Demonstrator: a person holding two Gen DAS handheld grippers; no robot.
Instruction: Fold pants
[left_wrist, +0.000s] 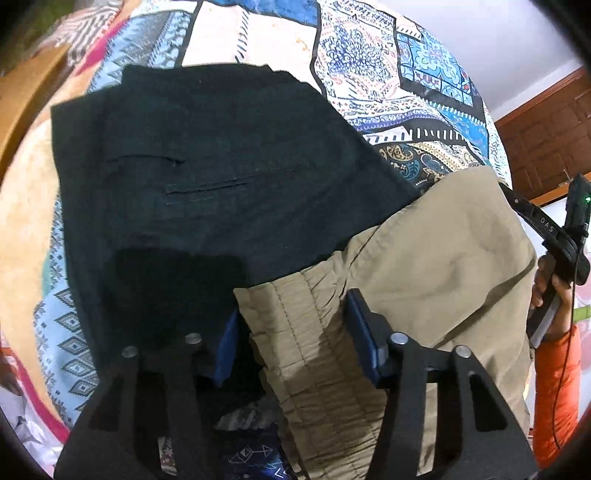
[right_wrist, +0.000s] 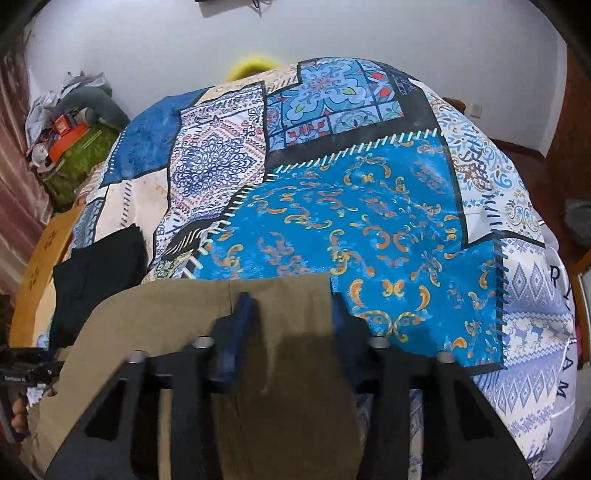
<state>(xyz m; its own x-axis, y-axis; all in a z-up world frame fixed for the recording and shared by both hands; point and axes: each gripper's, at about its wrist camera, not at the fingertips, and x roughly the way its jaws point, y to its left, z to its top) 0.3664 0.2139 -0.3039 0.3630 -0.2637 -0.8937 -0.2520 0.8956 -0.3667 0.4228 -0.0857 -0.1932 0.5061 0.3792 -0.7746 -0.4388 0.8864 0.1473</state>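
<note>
Khaki pants (left_wrist: 436, 258) lie on the patterned bedspread (left_wrist: 388, 74), partly over folded dark pants (left_wrist: 207, 166). My left gripper (left_wrist: 291, 332) has its blue pads wide apart around the khaki elastic waistband (left_wrist: 306, 332), which passes between them. My right gripper (right_wrist: 291, 325) has its pads apart around the leg end of the khaki pants (right_wrist: 288, 306); the cloth lies between and over the fingers. The dark pants show at the left in the right wrist view (right_wrist: 99, 266). The right gripper's body shows at the right edge of the left wrist view (left_wrist: 561, 243).
The bedspread (right_wrist: 369, 221) covers the bed ahead of the right gripper. A wooden bed frame (right_wrist: 40, 258) runs along the left. A cluttered pile of things (right_wrist: 70, 125) sits at the far left by the wall. A wooden door (left_wrist: 546, 136) stands at the right.
</note>
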